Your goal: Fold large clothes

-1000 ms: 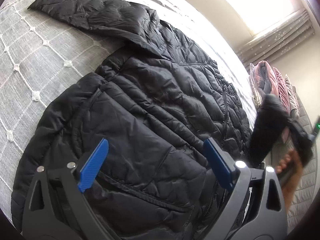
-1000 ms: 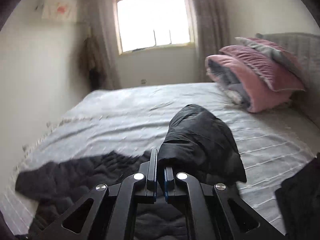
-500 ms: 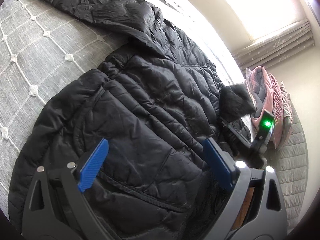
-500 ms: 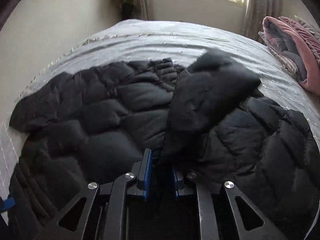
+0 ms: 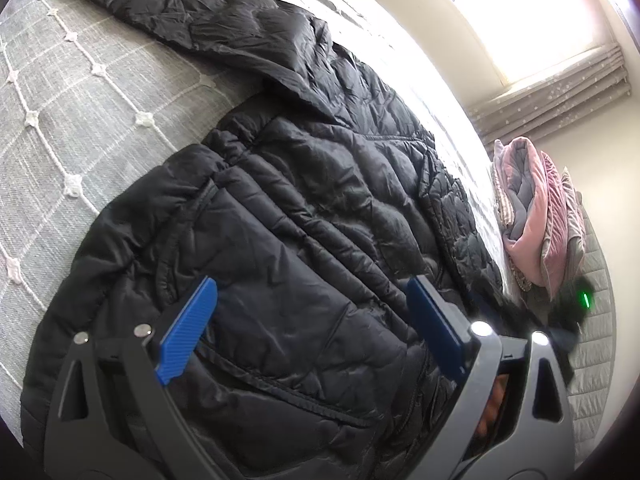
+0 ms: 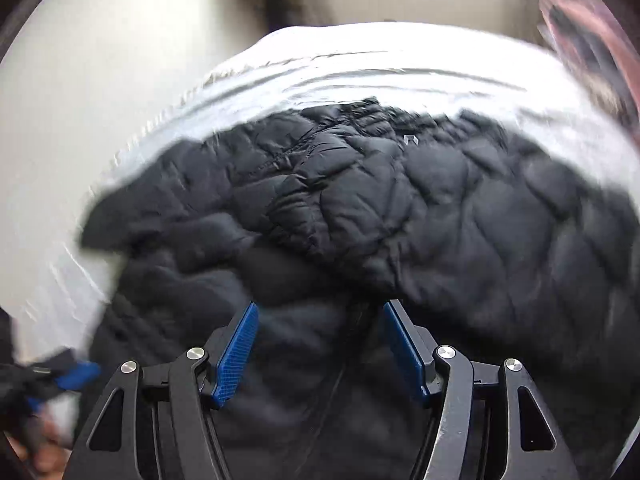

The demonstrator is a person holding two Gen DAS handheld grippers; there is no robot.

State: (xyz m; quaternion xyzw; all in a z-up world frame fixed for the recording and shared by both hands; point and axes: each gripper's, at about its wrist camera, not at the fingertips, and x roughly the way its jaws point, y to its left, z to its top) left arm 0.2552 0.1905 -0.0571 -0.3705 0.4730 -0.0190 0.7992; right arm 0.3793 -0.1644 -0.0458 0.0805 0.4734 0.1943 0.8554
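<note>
Beneath parted fingers (image 6: pixel 236 354), black jacket (image 6: pixel 360 208)

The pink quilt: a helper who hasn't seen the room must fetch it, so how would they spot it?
Start at the grey bedspread covering the bed. Beyond the black puffer jacket, toward the curtained window, lies the folded pink quilt. It is the only pink, velvety bundle there.

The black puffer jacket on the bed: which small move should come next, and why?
Probably the left gripper should reach for the sleeve that lies stretched out on the grey bedspread and fold it over the black puffer jacket. The right gripper has just been opening with nothing pinched between its fingers, so its side looks laid down, while that sleeve is unfolded.
</note>
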